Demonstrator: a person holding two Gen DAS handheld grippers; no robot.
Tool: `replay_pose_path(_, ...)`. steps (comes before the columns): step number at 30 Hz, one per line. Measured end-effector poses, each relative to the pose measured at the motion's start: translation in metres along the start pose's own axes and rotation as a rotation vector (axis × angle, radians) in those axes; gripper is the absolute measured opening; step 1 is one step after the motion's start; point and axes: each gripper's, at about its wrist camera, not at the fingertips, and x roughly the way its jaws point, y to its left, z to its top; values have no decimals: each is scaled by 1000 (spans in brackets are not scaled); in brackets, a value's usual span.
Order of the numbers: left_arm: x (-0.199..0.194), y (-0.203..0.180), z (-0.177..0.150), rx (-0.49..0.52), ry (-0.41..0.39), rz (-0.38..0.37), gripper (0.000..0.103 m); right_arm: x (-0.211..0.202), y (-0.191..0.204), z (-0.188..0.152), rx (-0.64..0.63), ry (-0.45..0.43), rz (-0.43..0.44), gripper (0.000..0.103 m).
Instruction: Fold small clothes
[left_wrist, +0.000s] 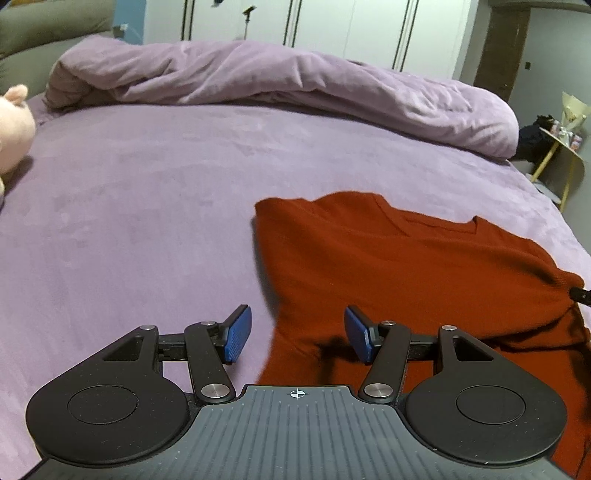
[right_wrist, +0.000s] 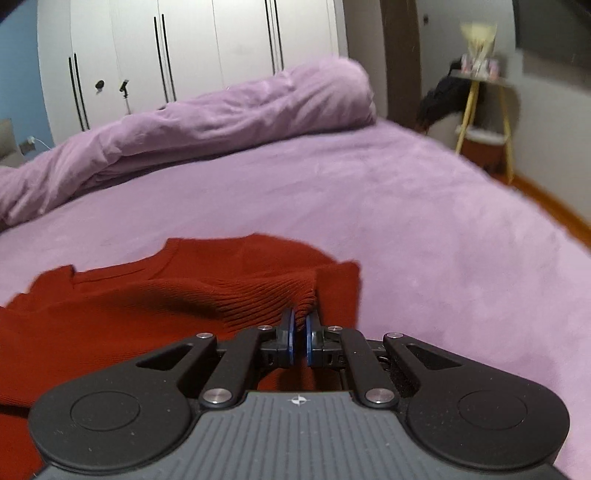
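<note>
Right tongs (right_wrist: 300, 334) pinch the red sweater's (right_wrist: 129, 314) edge; left tongs (left_wrist: 297, 334) gape; neckline points toward the duvet (left_wrist: 277, 77).

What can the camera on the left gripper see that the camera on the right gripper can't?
Only the left wrist view shows the pink plush toy at the bed's edge and the left gripper, open above the sweater's edge.

Only the right wrist view shows the right gripper, its fingers shut on a fold of ribbed cloth.

Both show the rust-red knitted sweater on the lilac bed sheet, the rolled lilac duvet and the white wardrobe.
</note>
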Motion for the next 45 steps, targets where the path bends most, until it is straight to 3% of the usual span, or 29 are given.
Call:
replay_pose_path(5,1,-4,10,-14,-10,-23,62,4,10,2,-59,11,-114,6)
replay_pose_path(7,5,-12,15,-24,-22,-54,62,-10,12,8,-18,-57,-165,11)
replay_pose_path(9,15,-29,23,-8,-28,-80,64,-23,20,13,24,-123,-82,12)
replay_pose_path(12,41,-53,29,29,-8,-117,66,-9,56,14,-63,-40,143,14)
replay_pose_path(15,69,-72,29,87,7,-60,65,12,89,5,-190,5,220,13)
replay_pose_path(17,86,-72,26,118,35,-6,64,29,99,1,-255,32,203,12)
replay_pose_path(19,97,-67,23,148,10,48,66,41,96,0,-297,-5,144,10)
replay_pose_path(22,100,-51,22,117,-6,53,66,52,76,8,-247,-35,35,7)
replay_pose_path(25,98,-41,18,116,-12,61,66,40,59,16,-129,0,98,8)
replay_pose_path(29,94,-31,16,141,-15,82,66,4,46,6,-113,-8,197,13)
replay_pose_path(33,93,-22,16,111,0,129,74,14,32,-11,-168,85,98,11)
replay_pose_path(35,89,-25,17,124,9,146,75,17,24,-16,-161,48,109,11)
replay_pose_path(41,59,-11,2,203,42,230,75,-2,28,-8,-152,90,15,12)
replay_pose_path(45,10,12,-22,156,72,165,73,-60,10,-35,-88,142,159,21)
